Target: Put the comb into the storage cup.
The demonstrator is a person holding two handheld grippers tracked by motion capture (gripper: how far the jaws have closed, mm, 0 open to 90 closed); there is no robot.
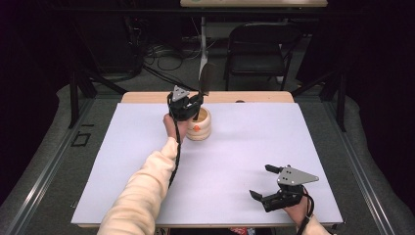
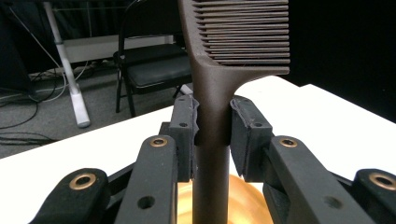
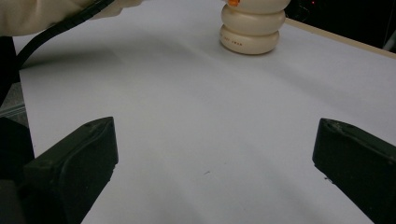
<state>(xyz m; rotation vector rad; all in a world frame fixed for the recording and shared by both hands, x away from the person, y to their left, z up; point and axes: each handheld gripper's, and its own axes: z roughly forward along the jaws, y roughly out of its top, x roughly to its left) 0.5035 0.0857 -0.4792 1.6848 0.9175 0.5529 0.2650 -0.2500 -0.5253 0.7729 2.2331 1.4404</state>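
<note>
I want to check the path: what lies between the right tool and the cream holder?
Nothing: between the right tool and the cream holder there is bare white sheet, as the high view shows.

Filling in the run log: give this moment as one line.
left gripper: shut on comb handle, upright above holder | right gripper: open, idle above table

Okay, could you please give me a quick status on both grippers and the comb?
Left gripper shut on comb, upright above cream holder. Right gripper open, empty, near table edge. Nothing in the way.
</note>
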